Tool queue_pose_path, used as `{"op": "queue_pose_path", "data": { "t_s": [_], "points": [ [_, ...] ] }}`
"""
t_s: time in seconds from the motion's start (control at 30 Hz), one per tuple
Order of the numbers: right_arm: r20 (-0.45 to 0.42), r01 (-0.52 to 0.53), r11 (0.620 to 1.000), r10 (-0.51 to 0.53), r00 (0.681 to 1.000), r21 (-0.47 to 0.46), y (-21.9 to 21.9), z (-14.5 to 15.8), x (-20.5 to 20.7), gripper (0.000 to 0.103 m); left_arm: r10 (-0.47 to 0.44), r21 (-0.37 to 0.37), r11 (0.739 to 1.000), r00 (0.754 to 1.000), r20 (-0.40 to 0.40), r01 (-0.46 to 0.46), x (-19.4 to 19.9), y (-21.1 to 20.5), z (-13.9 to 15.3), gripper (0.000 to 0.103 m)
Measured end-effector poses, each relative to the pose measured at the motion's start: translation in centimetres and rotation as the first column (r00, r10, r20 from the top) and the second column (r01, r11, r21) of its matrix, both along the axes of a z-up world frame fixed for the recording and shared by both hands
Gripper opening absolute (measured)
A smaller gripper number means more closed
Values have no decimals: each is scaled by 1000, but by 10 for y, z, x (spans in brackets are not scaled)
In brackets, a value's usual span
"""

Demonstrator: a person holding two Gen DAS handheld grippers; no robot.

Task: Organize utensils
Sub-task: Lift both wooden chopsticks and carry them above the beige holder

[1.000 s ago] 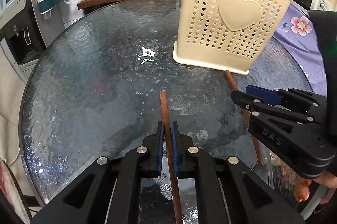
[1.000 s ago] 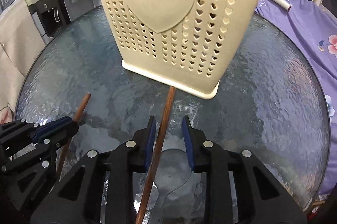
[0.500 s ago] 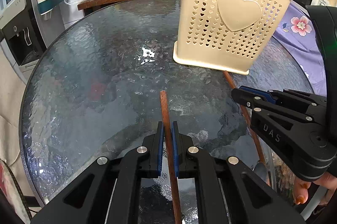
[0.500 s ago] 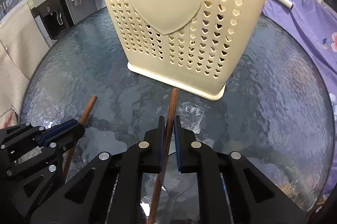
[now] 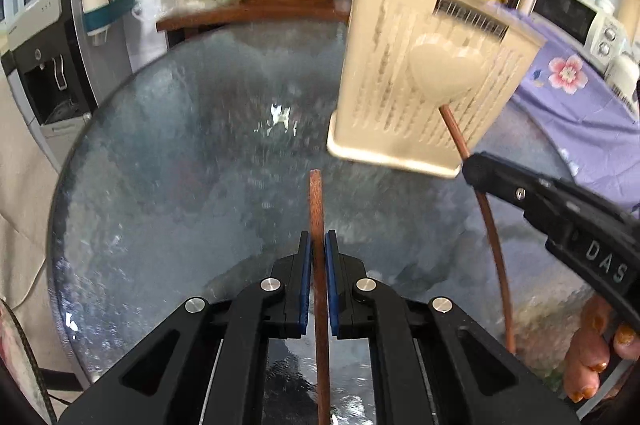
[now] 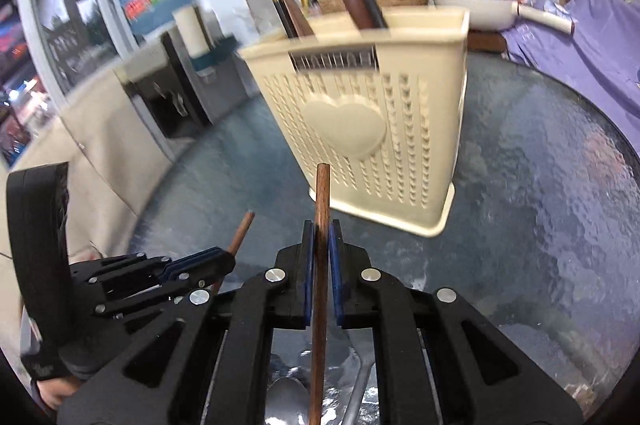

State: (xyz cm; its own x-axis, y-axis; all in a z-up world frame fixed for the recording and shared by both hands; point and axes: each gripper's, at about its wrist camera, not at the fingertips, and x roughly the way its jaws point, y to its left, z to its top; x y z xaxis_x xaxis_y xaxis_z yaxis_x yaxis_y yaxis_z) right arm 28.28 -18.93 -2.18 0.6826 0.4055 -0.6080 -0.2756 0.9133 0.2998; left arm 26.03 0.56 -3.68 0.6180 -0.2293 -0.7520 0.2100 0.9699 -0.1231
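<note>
several utensils (image 6: pixel 288 5) already stood in the cream holder (image 6: pixel 360 129); left gripper (image 5: pixel 318 257) and right gripper (image 6: pixel 321 245) each pinched a wooden-handled utensil, neither yet stowed.

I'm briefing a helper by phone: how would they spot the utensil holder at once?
Find the round glass table; the utensil holder is the tall cream plastic basket standing on it. Its walls are pierced with small heart holes around one big raised heart, and dark utensil handles stick out of its top.
</note>
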Motion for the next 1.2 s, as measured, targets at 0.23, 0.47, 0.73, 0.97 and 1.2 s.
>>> {"op": "queue_pose_path", "data": {
  "t_s": [0.23,0.47,0.73,0.97,1.2],
  "points": [
    [122,-40,997,31,992,71,-21,40,-33,8,1,-77,997,994,108,7,-18,3,50,7],
    [161,-73,991,54,986,115,-38,64,-54,8,-15,-94,995,978,208,35,-37,-4,86,7],
    [203,-83,988,56,978,129,-54,84,-69,8,-23,-81,996,969,245,44,-47,-9,99,7],
    [235,-94,990,67,970,107,-56,97,-78,8,-30,-83,995,963,268,54,-53,-7,109,7],
    [254,-107,988,77,964,107,-60,114,-81,8,-38,-82,995,955,294,65,-57,-9,122,6]
  ]
}}
